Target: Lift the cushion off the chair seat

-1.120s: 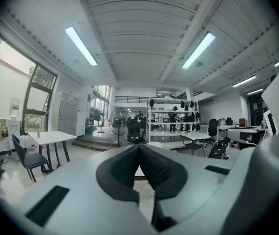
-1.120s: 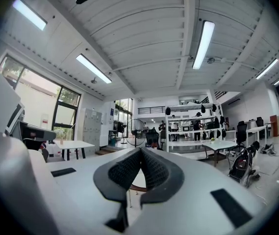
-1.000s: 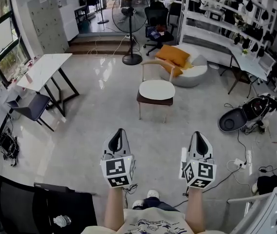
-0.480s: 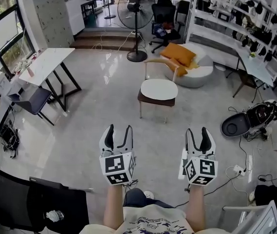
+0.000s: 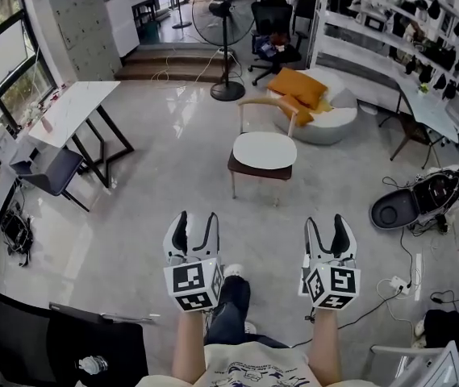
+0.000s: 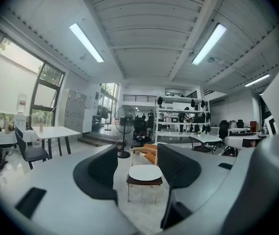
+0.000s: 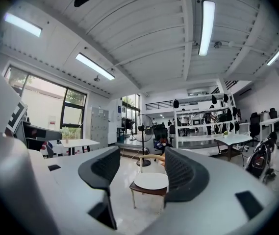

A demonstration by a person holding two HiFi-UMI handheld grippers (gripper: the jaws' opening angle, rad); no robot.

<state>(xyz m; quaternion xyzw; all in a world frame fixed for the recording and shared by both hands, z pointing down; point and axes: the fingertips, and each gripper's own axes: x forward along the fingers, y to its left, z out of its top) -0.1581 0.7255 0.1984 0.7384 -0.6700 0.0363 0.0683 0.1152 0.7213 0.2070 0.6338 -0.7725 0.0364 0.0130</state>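
Left tongs and right tongs have just been opening and stand wide, empty; the cushion lies on the chair well ahead. Approach squarely, then pinch opposite edges evenly.

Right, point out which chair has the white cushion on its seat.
The wooden chair alone mid-floor: the white cushion lies on its seat. The grey chair and the black office chair carry none.
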